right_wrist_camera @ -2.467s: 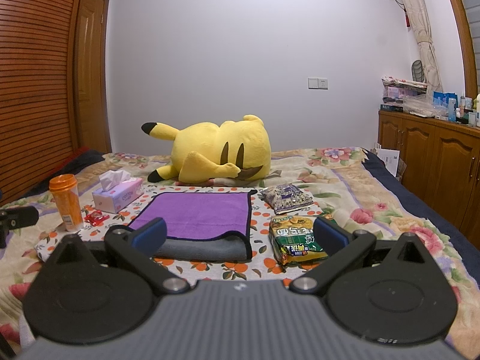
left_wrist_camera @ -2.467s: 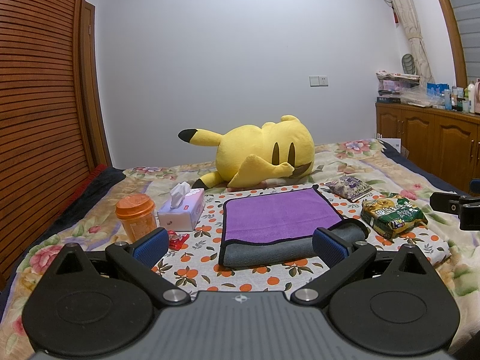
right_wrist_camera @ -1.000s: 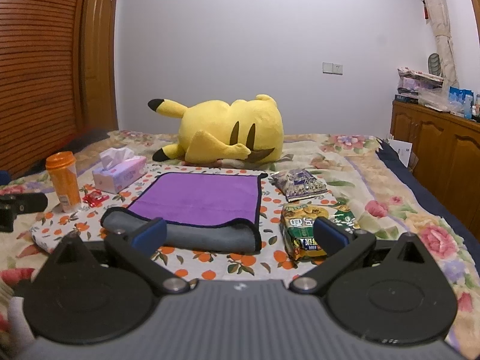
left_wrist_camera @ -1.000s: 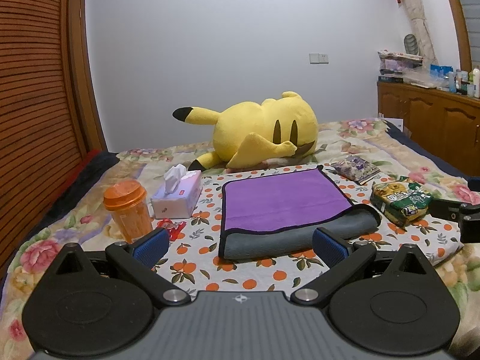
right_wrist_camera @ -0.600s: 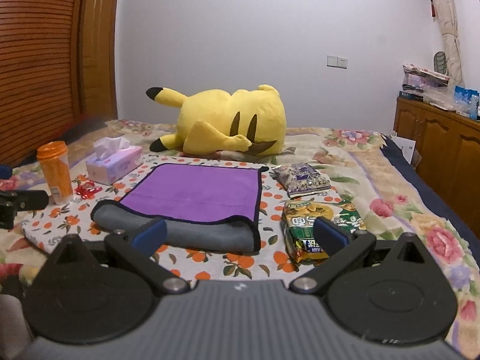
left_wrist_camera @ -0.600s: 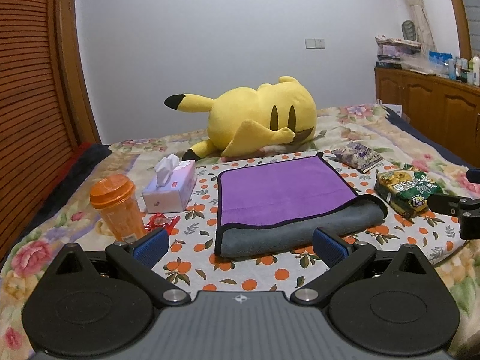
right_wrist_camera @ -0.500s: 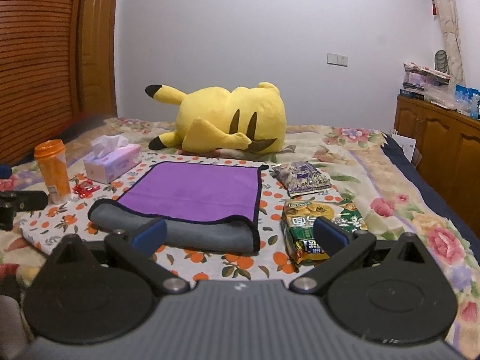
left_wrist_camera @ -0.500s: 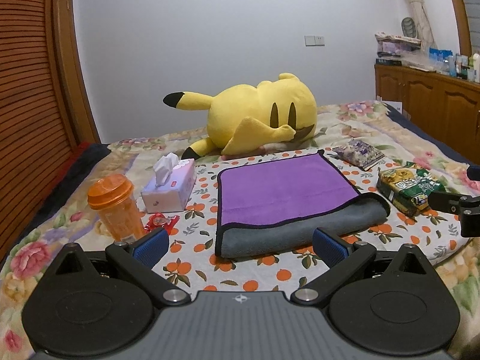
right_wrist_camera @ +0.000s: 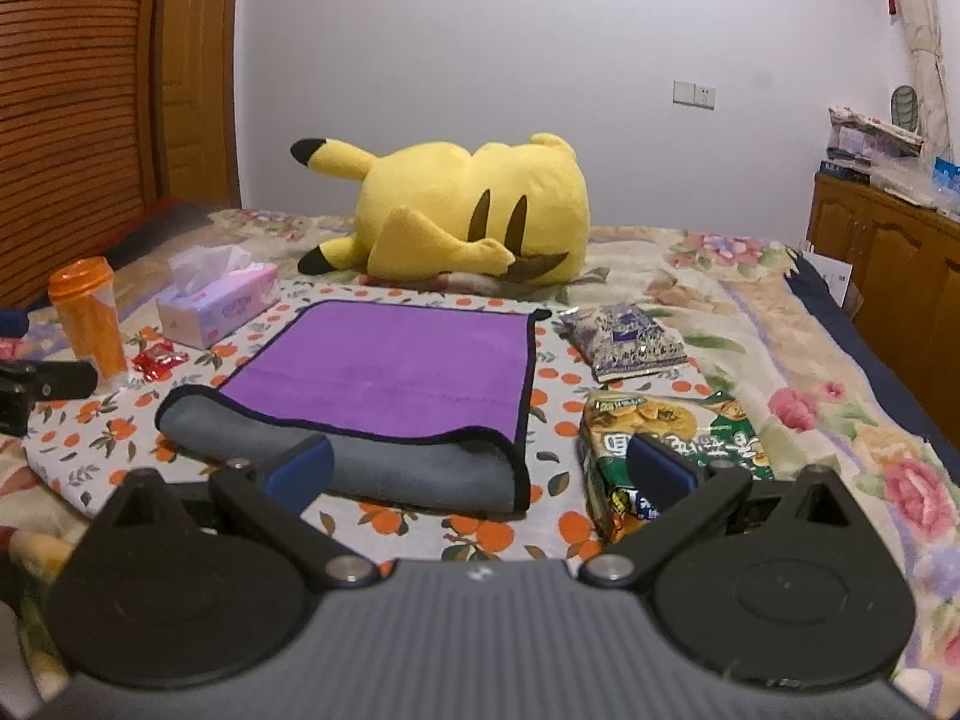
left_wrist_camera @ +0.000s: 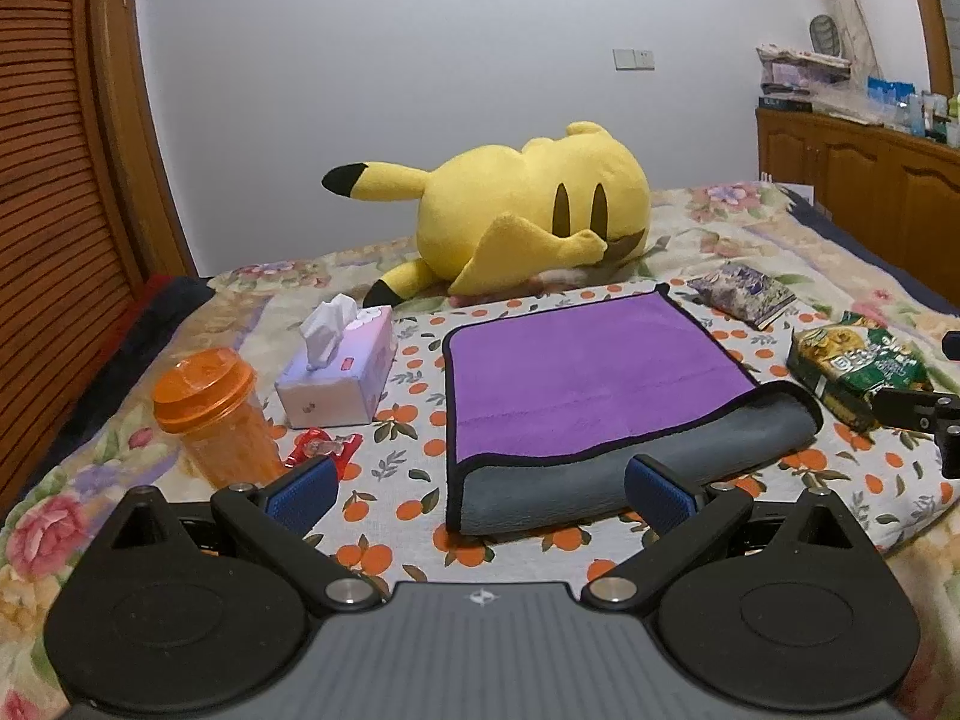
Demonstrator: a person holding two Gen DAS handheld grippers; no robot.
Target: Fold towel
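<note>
A purple towel (left_wrist_camera: pixel 588 372) with a grey underside and black trim lies on an orange-patterned cloth (left_wrist_camera: pixel 408 462) on the bed. Its near edge is turned over into a grey roll (left_wrist_camera: pixel 630 474). It also shows in the right wrist view (right_wrist_camera: pixel 390 366). My left gripper (left_wrist_camera: pixel 480 495) is open and empty, just short of the towel's near left corner. My right gripper (right_wrist_camera: pixel 480 471) is open and empty, near the towel's near right corner. The right gripper's finger shows at the right edge of the left wrist view (left_wrist_camera: pixel 918 405).
A yellow plush toy (left_wrist_camera: pixel 528 216) lies behind the towel. A tissue box (left_wrist_camera: pixel 339 375), an orange cup (left_wrist_camera: pixel 213 414) and a red wrapper (left_wrist_camera: pixel 318 447) sit left of it. A green snack bag (right_wrist_camera: pixel 672 450) and a purple packet (right_wrist_camera: pixel 630 342) sit right. Wooden cabinets (left_wrist_camera: pixel 870 180) stand far right.
Both grippers have moved forward and lower toward the towel's near edge, so the towel looms larger. Both stay open. The towel has not moved.
</note>
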